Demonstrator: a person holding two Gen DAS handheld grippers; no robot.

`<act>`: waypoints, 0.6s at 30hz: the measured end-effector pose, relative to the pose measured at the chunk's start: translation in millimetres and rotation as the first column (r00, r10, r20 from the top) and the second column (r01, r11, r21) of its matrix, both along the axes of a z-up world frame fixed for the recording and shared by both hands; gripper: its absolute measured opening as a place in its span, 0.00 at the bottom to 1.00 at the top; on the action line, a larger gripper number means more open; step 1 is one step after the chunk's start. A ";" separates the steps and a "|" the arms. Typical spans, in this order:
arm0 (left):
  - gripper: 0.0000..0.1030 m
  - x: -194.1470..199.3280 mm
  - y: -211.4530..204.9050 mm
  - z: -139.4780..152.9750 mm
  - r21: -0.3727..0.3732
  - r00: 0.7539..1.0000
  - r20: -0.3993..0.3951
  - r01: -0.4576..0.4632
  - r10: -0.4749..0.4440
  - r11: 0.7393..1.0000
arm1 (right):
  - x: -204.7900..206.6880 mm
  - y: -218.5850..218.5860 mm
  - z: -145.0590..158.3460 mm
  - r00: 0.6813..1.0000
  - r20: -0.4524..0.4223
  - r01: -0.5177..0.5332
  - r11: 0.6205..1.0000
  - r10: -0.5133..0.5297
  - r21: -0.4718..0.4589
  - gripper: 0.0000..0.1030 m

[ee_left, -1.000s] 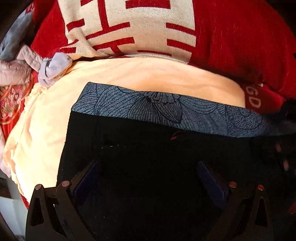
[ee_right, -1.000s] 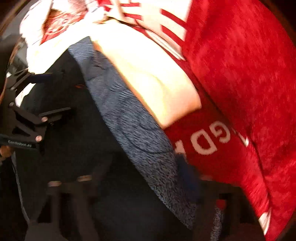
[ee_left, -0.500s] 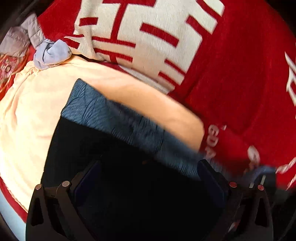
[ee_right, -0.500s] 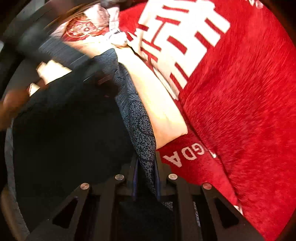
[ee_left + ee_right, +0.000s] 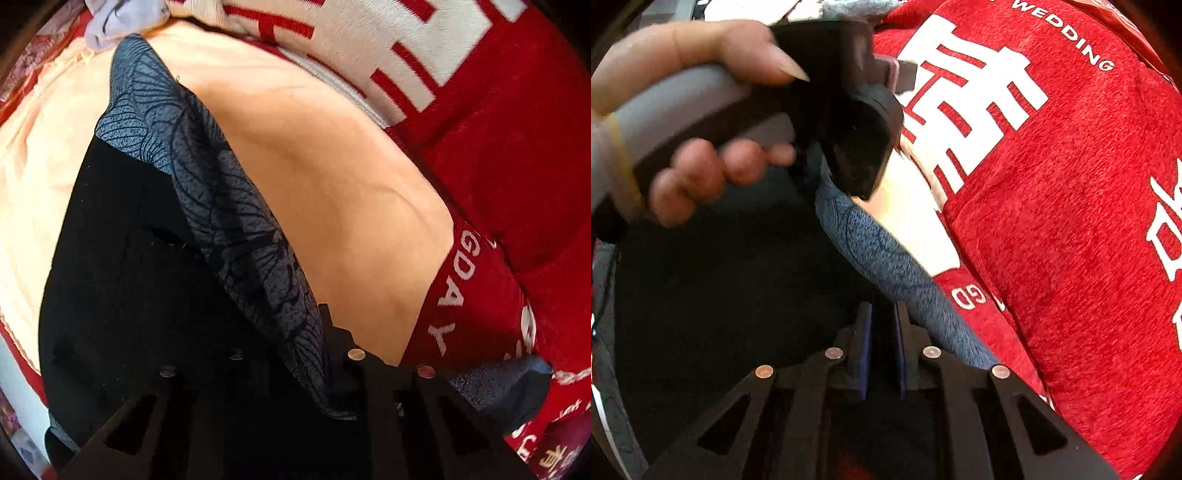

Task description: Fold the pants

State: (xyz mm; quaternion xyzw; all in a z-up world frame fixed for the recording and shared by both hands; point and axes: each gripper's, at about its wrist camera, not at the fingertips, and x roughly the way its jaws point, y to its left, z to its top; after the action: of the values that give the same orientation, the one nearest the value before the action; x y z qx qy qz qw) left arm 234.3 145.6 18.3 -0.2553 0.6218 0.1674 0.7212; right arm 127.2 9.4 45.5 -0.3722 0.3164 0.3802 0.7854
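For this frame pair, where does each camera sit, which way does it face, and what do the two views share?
Left wrist: sits on the left gripper, faces steeply down on the black pants and their grey patterned waistband, pinched in its closed fingers; only gripper parts show.
Right wrist: sits on the right gripper, closed on the pants' dark cloth, looks down and forward; a hand holding the left gripper shows at top left.
Shared: waistband, pants, cream blanket, red blanket with white characters.

Matt black cloth pants [image 5: 122, 266] lie on a fuzzy red blanket [image 5: 1071, 229].
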 end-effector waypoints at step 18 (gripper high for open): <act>0.20 -18.6 -2.2 19.2 -0.010 0.998 0.053 0.046 -0.045 0.999 | 107.3 -42.3 -25.9 0.893 -0.447 0.031 0.998 -0.053 -0.057 0.31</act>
State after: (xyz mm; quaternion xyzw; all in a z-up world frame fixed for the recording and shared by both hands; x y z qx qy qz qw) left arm 215.7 143.4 37.5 -0.2495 0.6089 0.1408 0.7397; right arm 234.5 -32.9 19.6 -0.2868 0.5058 0.4308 0.6902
